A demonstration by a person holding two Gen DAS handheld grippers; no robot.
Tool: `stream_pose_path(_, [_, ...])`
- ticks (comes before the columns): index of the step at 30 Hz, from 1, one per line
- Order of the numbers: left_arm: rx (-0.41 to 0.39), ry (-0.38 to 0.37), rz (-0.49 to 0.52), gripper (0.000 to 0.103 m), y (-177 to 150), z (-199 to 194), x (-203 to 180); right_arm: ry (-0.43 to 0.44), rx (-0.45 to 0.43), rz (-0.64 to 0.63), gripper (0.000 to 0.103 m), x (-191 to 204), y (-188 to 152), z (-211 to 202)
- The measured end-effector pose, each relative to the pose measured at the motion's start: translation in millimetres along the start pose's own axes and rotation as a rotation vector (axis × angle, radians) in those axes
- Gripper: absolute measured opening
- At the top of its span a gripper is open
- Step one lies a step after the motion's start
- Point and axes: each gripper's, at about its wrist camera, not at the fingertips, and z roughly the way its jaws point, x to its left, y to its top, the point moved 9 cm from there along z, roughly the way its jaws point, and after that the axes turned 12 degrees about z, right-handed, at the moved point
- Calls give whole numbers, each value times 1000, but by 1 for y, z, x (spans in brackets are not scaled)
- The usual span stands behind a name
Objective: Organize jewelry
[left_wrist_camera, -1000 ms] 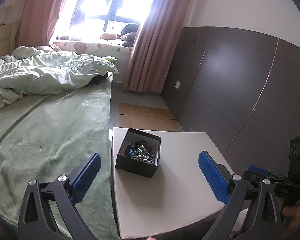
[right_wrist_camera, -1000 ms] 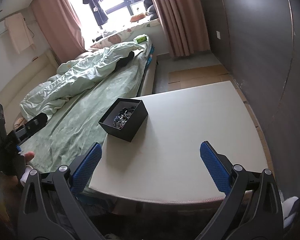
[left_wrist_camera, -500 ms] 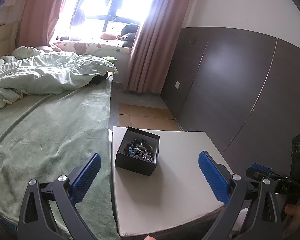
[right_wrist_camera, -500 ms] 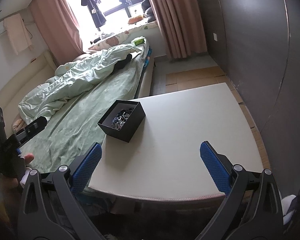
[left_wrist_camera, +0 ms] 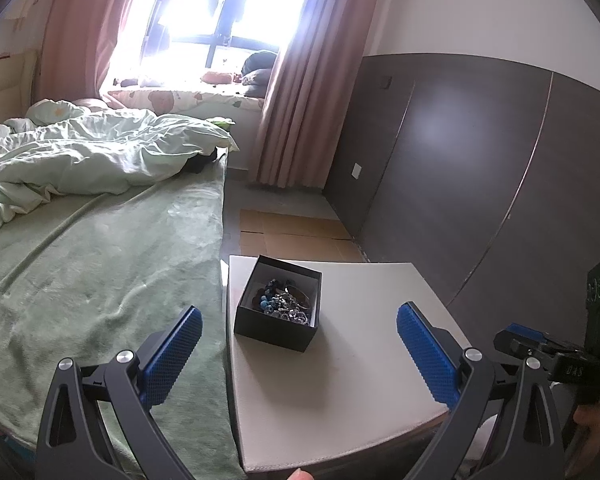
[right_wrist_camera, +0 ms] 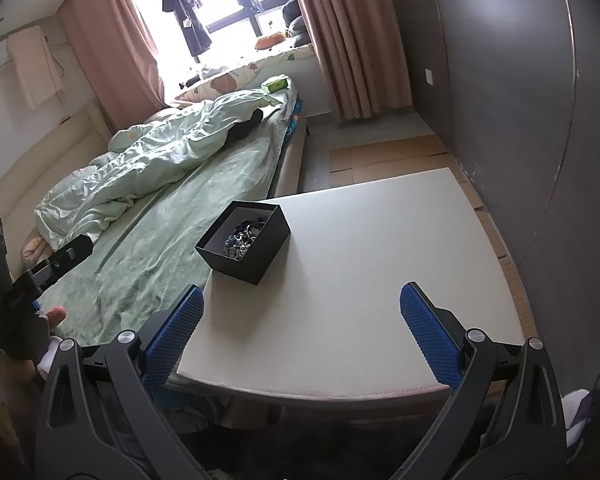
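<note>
Beaded jewelry [left_wrist_camera: 285,303] lies heaped in an open black square box [left_wrist_camera: 278,305] on the white counter [right_wrist_camera: 364,280], ahead of both empty, wide-spread grippers' jaws: fits gathered-up or awaiting sorting.

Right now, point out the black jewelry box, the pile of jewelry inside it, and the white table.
black jewelry box [left_wrist_camera: 274,331], left wrist view, on its near outer wall.
pile of jewelry [left_wrist_camera: 284,304], left wrist view, middle of the heap.
white table [right_wrist_camera: 380,264], right wrist view, bare top.
</note>
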Motion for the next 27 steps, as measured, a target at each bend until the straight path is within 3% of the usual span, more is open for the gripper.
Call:
stream_pose_path(17, [32,59,64,95,-5,9,-13,-41,10,15,98,-7,-2,1])
stream_pose_path(27, [67,33,72,95,-9,22,-14,-85,13,-11,98,-5,-6,7])
